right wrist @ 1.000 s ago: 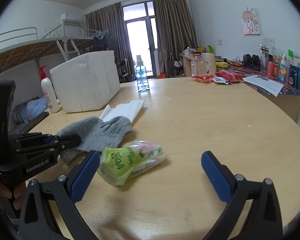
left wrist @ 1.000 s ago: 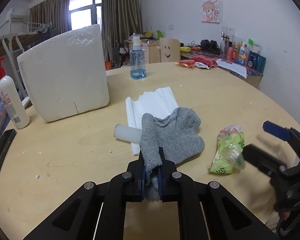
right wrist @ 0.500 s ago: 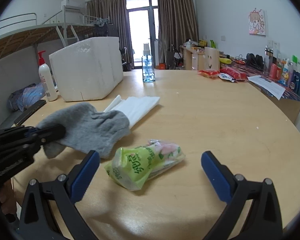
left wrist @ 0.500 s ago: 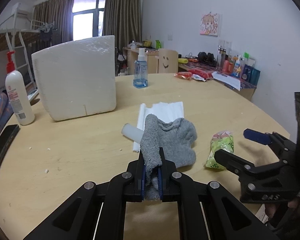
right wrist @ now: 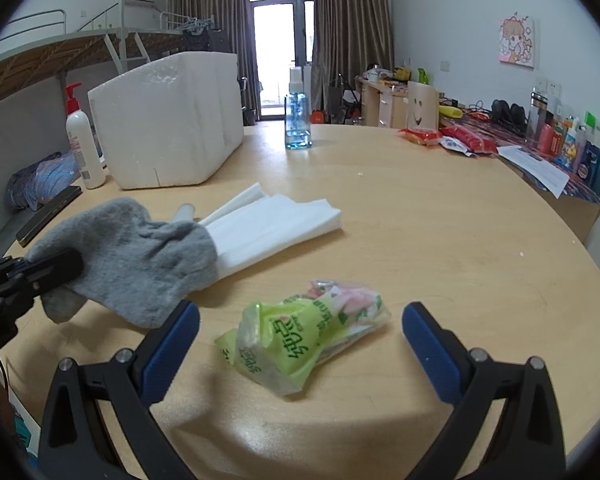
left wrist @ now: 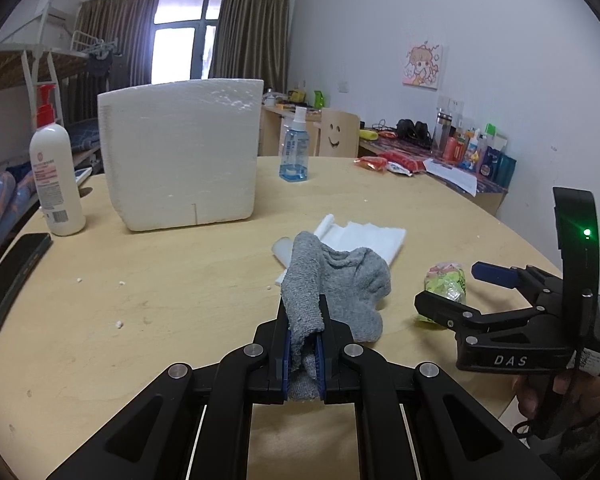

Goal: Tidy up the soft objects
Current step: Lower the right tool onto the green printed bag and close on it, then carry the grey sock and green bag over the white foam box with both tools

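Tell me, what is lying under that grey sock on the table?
Under the grey sock lies a stack of white folded sheets, with a pale tube poking out beside it. The sock hides the near ends of both, so how far they reach is unclear.

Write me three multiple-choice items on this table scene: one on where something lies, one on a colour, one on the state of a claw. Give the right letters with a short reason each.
1. Where does the green packet lie?
A. Inside the foam box
B. On the table between the open fingers of the right claw
C. On top of the folded white sheets

2. What colour is the pump of the lotion bottle?
A. Red
B. Blue
C. White

3. What is the state of the left claw?
A. Open and bare
B. Shut on the spray bottle
C. Shut on the grey sock

Answers:
1 B: the right wrist view shows the right claw spread, with the packet between its blue pads.
2 A: the pump head is red on a white body.
3 C: the grey sock is pinched between its pads.
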`<act>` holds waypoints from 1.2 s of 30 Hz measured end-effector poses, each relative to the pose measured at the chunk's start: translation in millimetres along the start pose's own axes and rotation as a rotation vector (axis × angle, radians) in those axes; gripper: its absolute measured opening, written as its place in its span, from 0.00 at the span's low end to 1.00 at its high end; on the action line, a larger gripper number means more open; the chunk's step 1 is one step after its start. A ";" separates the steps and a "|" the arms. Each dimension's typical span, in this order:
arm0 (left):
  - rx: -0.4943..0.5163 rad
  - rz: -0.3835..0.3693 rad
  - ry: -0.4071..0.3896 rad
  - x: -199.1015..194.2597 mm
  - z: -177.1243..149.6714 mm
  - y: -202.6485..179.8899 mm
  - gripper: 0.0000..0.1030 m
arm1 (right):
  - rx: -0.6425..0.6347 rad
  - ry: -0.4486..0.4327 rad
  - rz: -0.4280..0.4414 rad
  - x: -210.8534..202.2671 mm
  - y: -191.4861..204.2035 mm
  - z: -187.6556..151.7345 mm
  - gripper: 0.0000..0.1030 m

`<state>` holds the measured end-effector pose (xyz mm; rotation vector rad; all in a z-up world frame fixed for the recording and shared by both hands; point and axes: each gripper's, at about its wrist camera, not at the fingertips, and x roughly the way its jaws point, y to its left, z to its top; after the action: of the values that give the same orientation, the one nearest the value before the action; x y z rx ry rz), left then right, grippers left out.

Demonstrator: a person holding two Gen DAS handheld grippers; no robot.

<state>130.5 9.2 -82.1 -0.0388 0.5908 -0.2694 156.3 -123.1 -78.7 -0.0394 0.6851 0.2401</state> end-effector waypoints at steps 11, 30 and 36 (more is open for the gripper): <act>-0.013 -0.005 -0.019 -10.8 -4.9 7.9 0.09 | 0.002 0.044 -0.003 5.8 1.1 -3.1 0.76; 0.001 -0.003 -0.077 -35.8 -6.4 0.9 0.09 | 0.036 -0.050 0.084 -25.2 -7.7 -6.6 0.27; 0.015 0.000 -0.131 -51.1 2.5 -5.1 0.09 | 0.051 -0.098 0.098 -43.6 -12.7 -2.9 0.25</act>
<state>90.0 17.5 -51.7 -0.0415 0.4582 -0.2691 124.9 -144.8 -54.0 0.0541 0.5957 0.3163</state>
